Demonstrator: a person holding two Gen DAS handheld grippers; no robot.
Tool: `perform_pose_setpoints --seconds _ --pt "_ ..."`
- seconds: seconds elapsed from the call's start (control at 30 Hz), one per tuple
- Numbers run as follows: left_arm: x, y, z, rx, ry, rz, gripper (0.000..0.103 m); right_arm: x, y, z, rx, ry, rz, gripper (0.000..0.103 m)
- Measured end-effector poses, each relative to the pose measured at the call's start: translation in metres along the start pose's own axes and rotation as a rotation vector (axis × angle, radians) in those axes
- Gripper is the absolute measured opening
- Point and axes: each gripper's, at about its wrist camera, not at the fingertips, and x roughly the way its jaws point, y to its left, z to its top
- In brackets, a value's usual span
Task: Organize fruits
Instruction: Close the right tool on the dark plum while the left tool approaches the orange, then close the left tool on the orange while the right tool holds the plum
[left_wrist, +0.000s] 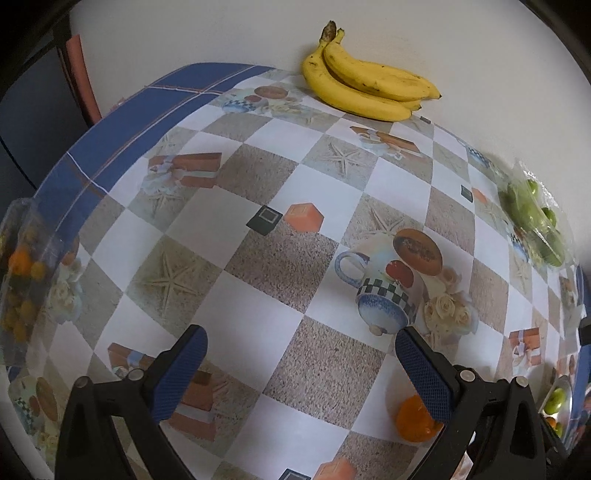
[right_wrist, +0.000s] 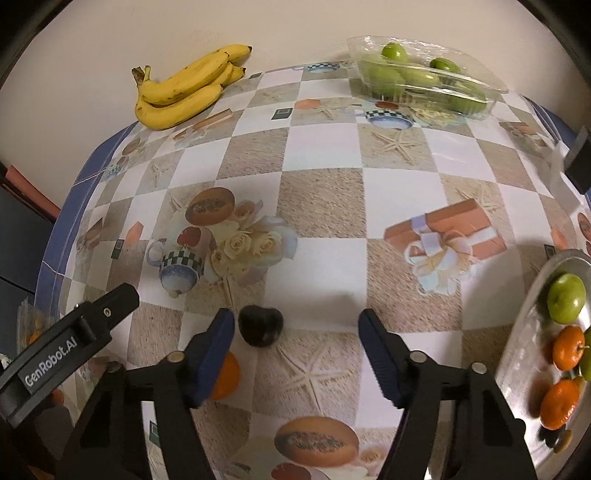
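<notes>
Left gripper (left_wrist: 301, 345) points steeply down at the patterned tablecloth (left_wrist: 258, 229), jaws spread wide, nothing between the pads; bare cloth beneath. An orange (left_wrist: 415, 419) lies on the cloth just behind its right finger, partly hidden by it. Bananas (left_wrist: 365, 86) sit well ahead of this gripper against the wall; a clear tray of green fruit (left_wrist: 535, 218) far to its right, a clear pack of small orange fruit (left_wrist: 22, 273) far to its left at the table edge. Right gripper (right_wrist: 297, 325) also angled down, jaws partly apart and gripping nothing. A dark plum-like fruit (right_wrist: 260, 325) rests on the cloth just inside its left finger; contact cannot be told. The same orange (right_wrist: 225, 376) shows behind that finger. To this gripper's right, a metal plate (right_wrist: 532, 332) holds a green apple (right_wrist: 566, 297) and two mandarins (right_wrist: 568, 348).
</notes>
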Motion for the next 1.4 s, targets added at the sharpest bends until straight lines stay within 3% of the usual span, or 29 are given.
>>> perform_pose_setpoints --seconds 0.2,0.37,0.5,0.63,0.83,1.1,1.4 --pt "0.003 -0.001 -0.001 0.002 0.011 -0.006 0.103 0.006 0.008 0.005 -0.011 0.004 0.014 0.054" --pt "0.003 -0.002 -0.001 0.004 0.015 -0.009 0.103 0.011 0.012 0.006 -0.018 0.012 0.012 0.051" --pt "0.003 -0.001 -0.001 0.004 0.017 -0.01 0.103 0.012 0.013 0.007 -0.01 0.014 0.018 0.04" --pt "0.003 -0.002 0.0 0.007 0.017 -0.011 0.103 0.013 0.014 0.007 -0.01 0.015 0.019 0.038" --pt "0.001 -0.003 0.0 0.015 0.019 -0.01 0.103 0.012 0.014 0.007 -0.003 0.018 0.042 0.028" --pt "-0.006 -0.006 0.002 0.02 0.01 -0.02 0.103 0.001 0.013 0.008 0.014 0.017 0.066 0.027" --pt "-0.011 -0.019 -0.001 0.051 0.044 -0.075 0.103 -0.023 -0.011 0.011 0.08 0.016 0.012 0.027"
